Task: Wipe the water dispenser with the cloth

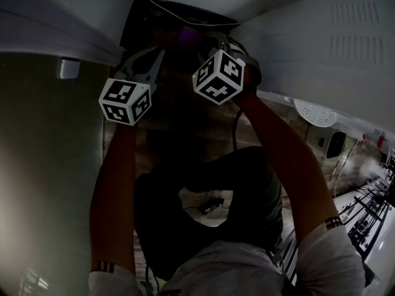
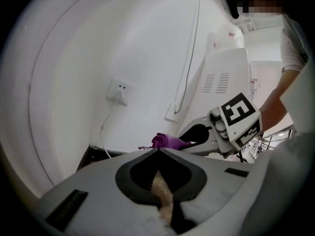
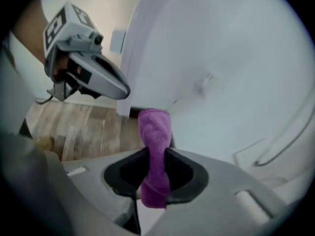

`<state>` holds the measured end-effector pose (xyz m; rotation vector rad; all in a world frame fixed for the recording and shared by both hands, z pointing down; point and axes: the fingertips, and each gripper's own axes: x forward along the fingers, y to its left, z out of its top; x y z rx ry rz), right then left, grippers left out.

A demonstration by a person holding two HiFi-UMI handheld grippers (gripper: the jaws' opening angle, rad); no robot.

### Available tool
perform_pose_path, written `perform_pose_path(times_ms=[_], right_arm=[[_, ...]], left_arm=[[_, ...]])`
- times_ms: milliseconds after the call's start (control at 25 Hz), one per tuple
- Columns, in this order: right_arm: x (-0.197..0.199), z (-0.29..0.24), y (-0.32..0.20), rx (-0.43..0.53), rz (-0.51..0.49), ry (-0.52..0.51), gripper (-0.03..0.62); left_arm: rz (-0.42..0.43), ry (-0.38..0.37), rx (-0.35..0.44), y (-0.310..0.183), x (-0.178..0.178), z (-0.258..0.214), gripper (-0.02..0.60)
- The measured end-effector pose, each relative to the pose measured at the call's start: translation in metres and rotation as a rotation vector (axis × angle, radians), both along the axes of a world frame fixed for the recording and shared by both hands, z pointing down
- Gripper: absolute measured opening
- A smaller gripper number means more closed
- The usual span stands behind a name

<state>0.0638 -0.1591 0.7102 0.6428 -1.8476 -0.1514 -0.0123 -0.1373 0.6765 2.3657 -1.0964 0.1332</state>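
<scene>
A dim corner with a wood-plank floor [image 3: 74, 132] and a pale wall [image 2: 98, 43] that carries a socket [image 2: 119, 91] with a cable hanging from it. The water dispenser [image 1: 321, 36], a white body with vent slots, stands to the person's right. Both grippers are held out side by side, near each other, towards the dark gap between wall and dispenser.

The cloth [image 3: 153, 129] is purple and fuzzy, bunched into a narrow roll with a rounded front end. The right gripper [image 3: 156, 154] is clamped on it, the two jaws pressing its sides. The roll's long axis runs along the jaws. Its front end sticks out past the tips, towards a broad white surface [image 3: 221, 58] just ahead, and a short end hangs behind the grip. Whether the cloth touches that surface cannot be told.

The left gripper [image 2: 158, 150] has its jaws closed tip to tip, with nothing between them.
</scene>
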Motion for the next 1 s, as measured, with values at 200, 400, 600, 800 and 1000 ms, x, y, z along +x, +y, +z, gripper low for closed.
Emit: perform_pose_path(times_ms=[200,400,600,800,1000], right_arm=[[-0.019,-0.098,0.001,0.109,0.006,-0.172,0.095],[-0.04,-0.212,0.003,0.202,0.028,-0.372,0.095],[-0.056,-0.327,0.02,0.261,0.023,-0.537,0.095],[-0.065,-0.432,0.04,0.289,-0.022,-0.655,0.095],[-0.059,-0.538,0.057,0.328,-0.057,-0.804,0.095]], left_arm=[[-0.042,-0.018,0.033,0.002,-0.014,-0.081,-0.002],[-0.041,-0.03,0.117,0.006,-0.017,-0.177,-0.002],[-0.033,-0.02,0.211,0.016,-0.019,-0.287,-0.002],[-0.054,-0.008,0.253,0.022,-0.027,-0.384,-0.002],[-0.041,-0.002,0.33,0.031,-0.016,-0.483,-0.002]])
